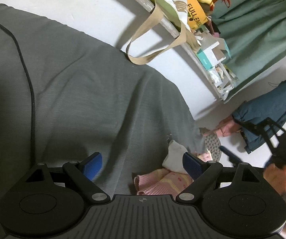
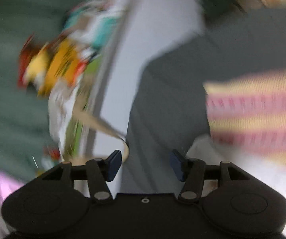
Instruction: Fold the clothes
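Pink-and-yellow striped knit garment lies crumpled beside the grey bedspread, just ahead of the left gripper, its fingers wide and empty. Right wrist view, badly blurred: right gripper spread apart, empty; the stripes show at right.

A grey bedspread fills the foreground with a black cable trailing over it, a white wall behind, a cluttered shelf running alongside, and green curtains hanging beyond.
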Tool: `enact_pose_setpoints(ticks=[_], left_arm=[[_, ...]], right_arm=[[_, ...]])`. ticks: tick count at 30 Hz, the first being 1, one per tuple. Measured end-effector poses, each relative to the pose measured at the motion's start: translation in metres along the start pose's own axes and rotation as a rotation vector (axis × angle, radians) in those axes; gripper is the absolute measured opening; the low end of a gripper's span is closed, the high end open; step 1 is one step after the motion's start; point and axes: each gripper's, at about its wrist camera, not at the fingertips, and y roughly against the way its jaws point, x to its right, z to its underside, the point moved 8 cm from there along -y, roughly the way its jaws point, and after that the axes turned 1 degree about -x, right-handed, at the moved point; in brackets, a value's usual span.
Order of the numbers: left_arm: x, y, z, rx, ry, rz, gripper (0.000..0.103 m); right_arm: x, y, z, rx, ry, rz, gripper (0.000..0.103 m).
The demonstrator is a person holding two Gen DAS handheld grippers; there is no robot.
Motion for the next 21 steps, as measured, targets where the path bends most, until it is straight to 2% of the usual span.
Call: enact_pose_setpoints(ticks=[3,5,8,9,10,12,14,16,18,21], left_arm=[[0.002,0.001,0.001,-0.001,0.001,0.006,0.088],[0.001,0.003,0.001,0.007,0.007,0.004,0.088],[-0.005,0.007,-0.004,0.033,0.032,-0.012,0.088],[-0.007,0.008,-0.006,0.045,0.04,-0.02,0.088],[-0.01,0.01,-0.008,0.057,0.048,-0.027,0.088],[-0.015,0.013,-0.013,0.078,0.061,-0.043,0.088],[-0.02,0.013,-0.016,0.084,0.073,-0.051,0.088],[-0.022,0.012,-0.017,0.082,0.085,-0.052,0.088],[-0.024,0.011,-0.018,0.079,0.093,-0.052,0.088],[-0.025,0.01,-0.017,0.074,0.101,-0.049,0.088]], right_arm=[[-0.022,0.009,0.025,-0.04,0.567,0.225,0.054],[-0.031,0.004,0.06,-0.084,0.992,0.366,0.051],[-0.033,-0.014,0.122,-0.137,1.623,0.505,0.049],[-0.032,-0.02,0.139,-0.161,1.785,0.535,0.048],[-0.029,-0.027,0.152,-0.19,1.904,0.559,0.043],[-0.022,-0.042,0.165,-0.24,2.05,0.611,0.037],[-0.012,-0.054,0.17,-0.305,2.137,0.645,0.03],[0.001,-0.06,0.172,-0.378,2.203,0.664,0.028],[0.018,-0.058,0.18,-0.493,2.266,0.661,0.028],[0.03,-0.055,0.188,-0.468,2.419,0.634,0.027]])
